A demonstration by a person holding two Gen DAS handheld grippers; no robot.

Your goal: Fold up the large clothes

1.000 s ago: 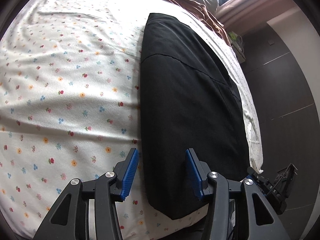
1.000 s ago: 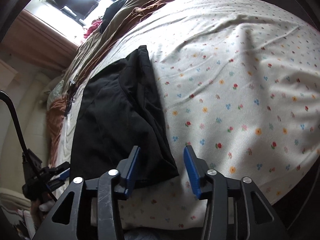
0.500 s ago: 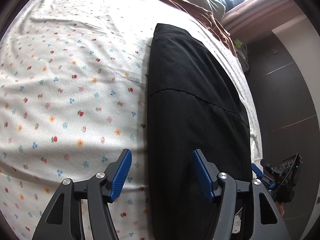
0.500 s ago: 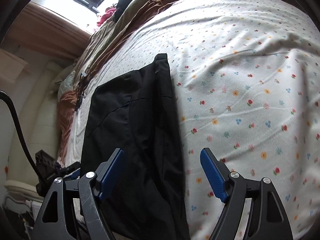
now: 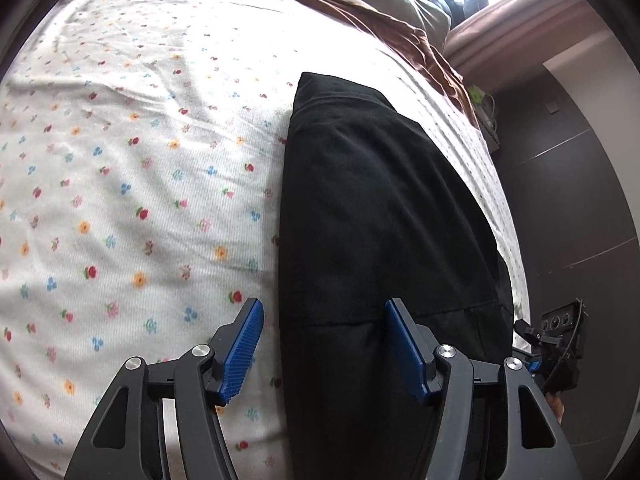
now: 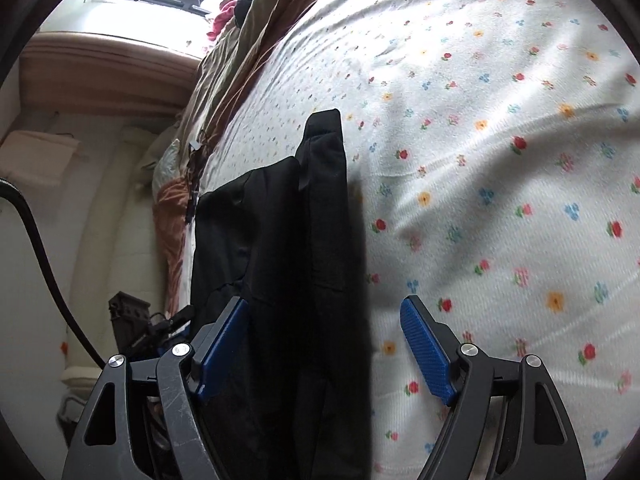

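While blankets (image 5: 372, 4) crowd beyond, trousers (image 5: 380, 240) lie clear.

We are looking at one black garment (image 5: 372, 216), folded lengthwise into a long, narrow slab and lying flat on the flowered bedsheet (image 5: 132, 184). In the left wrist view it is filling the centre and lower right of the frame, running from a squared, slightly puffed end at upper centre down past the bottom edge, with a thin seam crossing it near the bottom. In the right wrist view the black garment (image 6: 288, 248) is stretching from upper centre down to the bottom left, showing two stacked layers: a narrower strip is lying along its right edge, reaching further up than the wider panel beside it.
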